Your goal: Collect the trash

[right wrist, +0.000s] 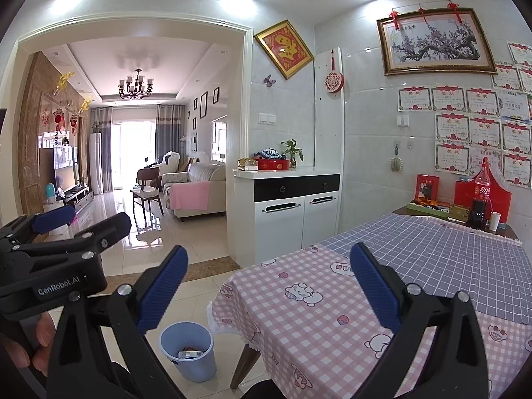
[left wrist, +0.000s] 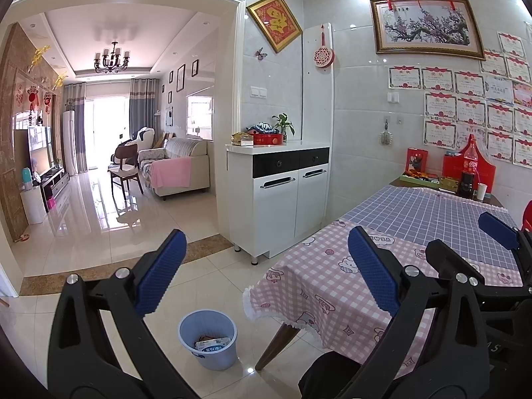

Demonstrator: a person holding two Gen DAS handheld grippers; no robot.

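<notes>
A light blue bin (left wrist: 216, 359) (right wrist: 196, 370) stands on the tiled floor by the table's near left corner. Inside it lie a white carton (left wrist: 212, 344) (right wrist: 190, 354) and some darker scraps. My left gripper (left wrist: 266, 262) is open and empty, held above the bin and the table corner. My right gripper (right wrist: 269, 286) is also open and empty, over the pink checked tablecloth (right wrist: 299, 326). Each gripper shows in the other's view: the right gripper (left wrist: 472, 242) over the cloth, the left gripper (right wrist: 83, 222) with a hand (right wrist: 20, 342) on its handle.
The table (left wrist: 316, 286) carries a pink cloth near me and a blue checked cloth farther back. At its far end by the wall stand a cola bottle (left wrist: 468, 173) (right wrist: 482, 196), a paper cup (left wrist: 481, 191) (right wrist: 495, 221) and red boxes. A white cabinet (left wrist: 286, 199) stands left of the table.
</notes>
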